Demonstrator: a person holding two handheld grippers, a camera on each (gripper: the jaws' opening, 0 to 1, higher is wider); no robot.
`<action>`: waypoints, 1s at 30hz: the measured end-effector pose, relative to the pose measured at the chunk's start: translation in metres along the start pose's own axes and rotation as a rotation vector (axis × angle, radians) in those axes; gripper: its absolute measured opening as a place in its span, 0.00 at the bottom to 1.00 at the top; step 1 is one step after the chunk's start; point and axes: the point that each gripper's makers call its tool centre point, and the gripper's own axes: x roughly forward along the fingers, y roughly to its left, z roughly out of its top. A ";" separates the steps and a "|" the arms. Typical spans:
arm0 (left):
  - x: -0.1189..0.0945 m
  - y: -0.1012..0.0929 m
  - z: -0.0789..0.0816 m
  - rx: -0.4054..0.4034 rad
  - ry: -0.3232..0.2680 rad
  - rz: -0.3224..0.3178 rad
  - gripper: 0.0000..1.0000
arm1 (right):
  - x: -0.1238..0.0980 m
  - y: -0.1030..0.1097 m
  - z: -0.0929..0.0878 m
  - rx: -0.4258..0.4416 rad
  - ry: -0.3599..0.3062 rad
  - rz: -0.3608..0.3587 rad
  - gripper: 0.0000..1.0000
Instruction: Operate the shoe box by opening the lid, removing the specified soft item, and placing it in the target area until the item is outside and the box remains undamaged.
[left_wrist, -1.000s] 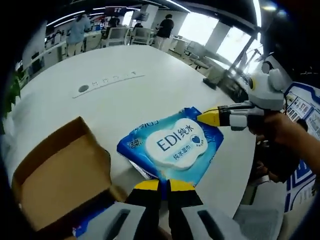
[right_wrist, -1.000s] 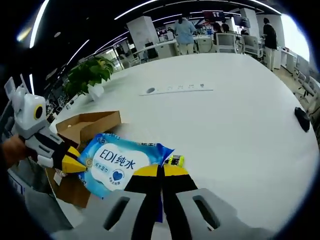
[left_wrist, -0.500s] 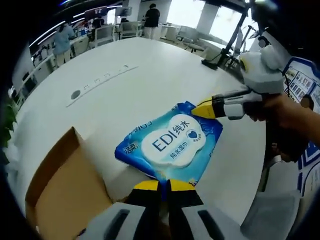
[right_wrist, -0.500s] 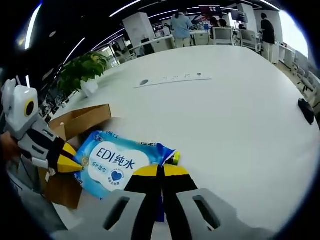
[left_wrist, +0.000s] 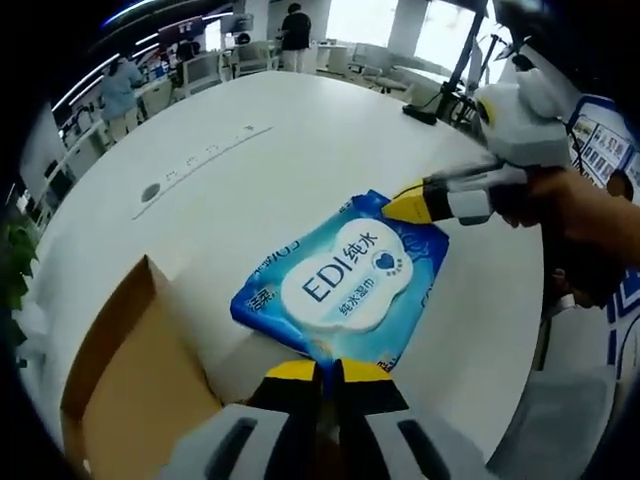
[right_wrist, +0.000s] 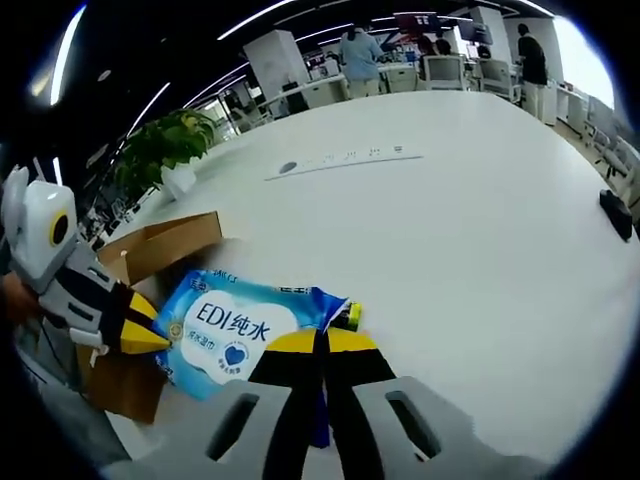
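Wet-wipe pack held at both ends over the table

Our left gripper (left_wrist: 328, 368) pinches the near edge of the blue wet-wipe pack (left_wrist: 345, 282), while our right gripper (left_wrist: 398, 205) clamps its far corner. The open cardboard shoe box (left_wrist: 135, 385) sits left, on the white table (left_wrist: 250, 175).

Blue, white, brown

Blue wipes pack (left_wrist: 345, 288) (white label, blue lettering), brown cardboard shoe box (left_wrist: 130, 395), white worktop (right_wrist: 470, 230), yellow-tipped tools.

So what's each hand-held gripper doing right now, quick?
Left hand-held gripper: closed on one edge of the blue wipes pack.
Right hand-held gripper: closed on the opposite edge of the same pack.
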 end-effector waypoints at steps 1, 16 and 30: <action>0.000 0.000 -0.001 -0.006 0.006 0.000 0.06 | 0.000 0.001 0.000 -0.001 -0.002 0.001 0.00; -0.012 -0.010 -0.006 0.014 0.008 0.007 0.22 | -0.004 0.002 0.003 -0.003 -0.019 -0.012 0.03; -0.043 -0.024 0.004 -0.034 -0.105 -0.041 0.28 | -0.030 0.011 0.014 -0.123 -0.033 -0.020 0.11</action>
